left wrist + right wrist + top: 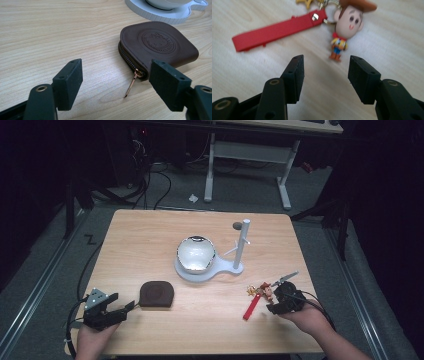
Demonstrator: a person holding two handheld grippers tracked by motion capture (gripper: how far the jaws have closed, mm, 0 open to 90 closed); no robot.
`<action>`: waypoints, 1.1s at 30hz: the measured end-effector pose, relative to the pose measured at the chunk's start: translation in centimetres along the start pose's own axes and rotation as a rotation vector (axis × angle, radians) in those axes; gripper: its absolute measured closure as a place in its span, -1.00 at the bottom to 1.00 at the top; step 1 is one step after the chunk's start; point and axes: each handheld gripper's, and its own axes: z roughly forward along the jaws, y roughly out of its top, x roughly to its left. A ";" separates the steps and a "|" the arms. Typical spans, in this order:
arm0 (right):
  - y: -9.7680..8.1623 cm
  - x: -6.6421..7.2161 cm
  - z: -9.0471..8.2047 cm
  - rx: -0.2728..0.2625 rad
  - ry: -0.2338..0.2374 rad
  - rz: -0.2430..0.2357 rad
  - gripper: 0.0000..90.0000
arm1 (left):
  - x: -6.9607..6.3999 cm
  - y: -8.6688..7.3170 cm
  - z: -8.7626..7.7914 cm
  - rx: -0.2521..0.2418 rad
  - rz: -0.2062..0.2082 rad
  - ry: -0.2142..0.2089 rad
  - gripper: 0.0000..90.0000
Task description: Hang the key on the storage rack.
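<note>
While the left gripper (116, 75) waits spread beside the brown pouch (157, 46), the right gripper (325, 75), also spread, points at the cowboy figure keychain (344, 27) on the table. I think it should advance slowly and close around the small body.

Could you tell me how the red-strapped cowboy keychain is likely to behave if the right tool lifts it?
The keychain would probably dangle loosely, since its red strap and cowboy figure join only through a small metal ring. The flat strap looks flexible, so it likely droops. It seems light, and a push would probably slide it rather than roll it.
</note>
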 end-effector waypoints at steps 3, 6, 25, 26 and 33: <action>1.1 -0.2 0.2 -0.006 0.005 0.014 0.07 | 0.0 0.0 0.0 -0.002 -0.003 -0.002 -0.39; 1.7 -0.5 0.5 0.004 0.009 0.026 0.07 | 0.1 0.0 0.0 -0.002 -0.005 -0.004 -0.39; 4.0 -2.2 2.9 0.056 0.010 0.075 0.29 | 0.3 -0.1 0.2 0.006 -0.009 -0.016 -0.39; 4.0 -2.2 3.0 0.060 0.010 0.075 0.31 | 0.3 -0.1 0.2 0.007 -0.010 -0.017 -0.39; 4.2 -2.4 3.4 0.064 0.015 0.088 0.42 | 0.4 -0.2 0.2 0.006 -0.014 -0.021 -0.39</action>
